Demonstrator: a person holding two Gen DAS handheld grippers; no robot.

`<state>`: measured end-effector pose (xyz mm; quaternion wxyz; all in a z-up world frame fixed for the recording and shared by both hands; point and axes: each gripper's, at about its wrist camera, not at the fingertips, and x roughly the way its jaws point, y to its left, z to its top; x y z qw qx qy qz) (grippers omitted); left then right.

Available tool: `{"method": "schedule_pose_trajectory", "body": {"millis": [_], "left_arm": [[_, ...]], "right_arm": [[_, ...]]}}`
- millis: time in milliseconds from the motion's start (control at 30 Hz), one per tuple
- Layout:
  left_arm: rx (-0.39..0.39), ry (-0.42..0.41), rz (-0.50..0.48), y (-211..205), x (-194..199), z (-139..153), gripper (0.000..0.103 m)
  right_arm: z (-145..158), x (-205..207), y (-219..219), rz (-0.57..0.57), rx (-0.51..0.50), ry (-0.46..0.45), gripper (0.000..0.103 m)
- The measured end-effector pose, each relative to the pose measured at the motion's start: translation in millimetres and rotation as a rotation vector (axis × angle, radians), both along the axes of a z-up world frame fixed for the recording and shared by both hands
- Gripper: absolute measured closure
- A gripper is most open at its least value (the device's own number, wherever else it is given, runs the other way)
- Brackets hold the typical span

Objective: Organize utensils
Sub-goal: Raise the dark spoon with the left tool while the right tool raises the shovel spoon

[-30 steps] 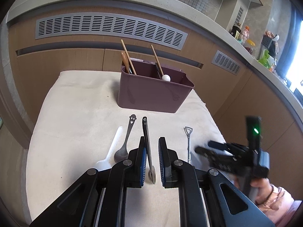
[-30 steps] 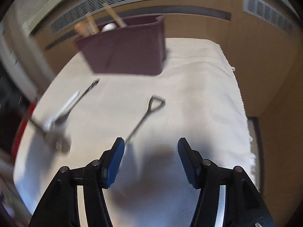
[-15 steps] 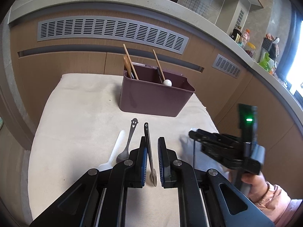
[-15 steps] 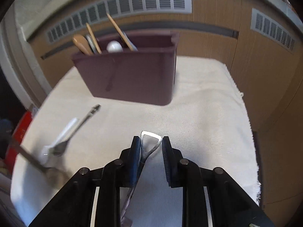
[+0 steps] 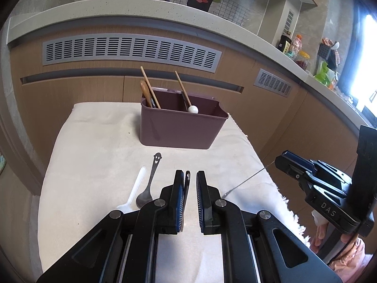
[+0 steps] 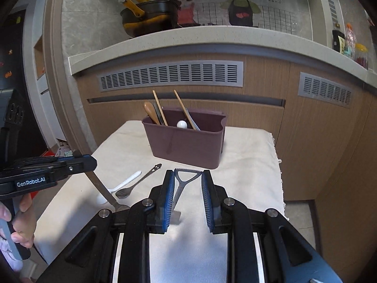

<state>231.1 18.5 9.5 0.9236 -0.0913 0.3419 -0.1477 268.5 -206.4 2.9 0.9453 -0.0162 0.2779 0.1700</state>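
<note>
Carrying two utensils clear of the cloth-covered worktop [image 5: 99, 155] toward the purple caddy [image 5: 181, 127]: left gripper [image 5: 188, 195] clamped on a dark-handled spoon [image 5: 186, 188], right gripper [image 6: 187, 188] clamped on a shovel-handled spoon [image 6: 182, 181]. Next, by judgement: tipping each handle-up and lowering into a caddy compartment, avoiding chopsticks [image 5: 150, 89] already leaning inside. Left lying in front of the caddy: white plastic spoon [image 5: 134, 193] and smiley-handled spoon [image 5: 150, 181], side by side.

Both grippers black, angular linkage arms with cut-out slots, silver pivot screws at the joints; left gripper [image 5: 188, 198] has blue ribbed pads [image 5: 180, 202], white "GenRobot.AI" on its side in right view at 9 o'clock; right gripper [image 6: 186, 195] same build, "DAS" lettering in left view at 4 o'clock; pink sleeve [image 5: 346, 261] at 5 o'clock.
</note>
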Motion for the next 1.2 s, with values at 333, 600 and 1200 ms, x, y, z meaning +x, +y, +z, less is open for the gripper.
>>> {"method": "schedule_pose_trajectory", "body": {"millis": [333, 600, 1200], "left_arm": [[0.005, -0.022, 0.004, 0.4, -5.0, 7.3, 0.092], [-0.004, -0.067, -0.019, 0.8, -4.8, 26.0, 0.1], [0.223, 0.174, -0.312, -5.1, 23.0, -30.0, 0.05]], "right_arm": [[11.0, -7.4, -0.8, 0.015, 0.003, -0.02, 0.082], [27.0, -13.1, 0.7, 0.028, -0.003, -0.062, 0.082], [32.9, 1.3, -4.1, 0.032, -0.003, -0.034, 0.082]]}}
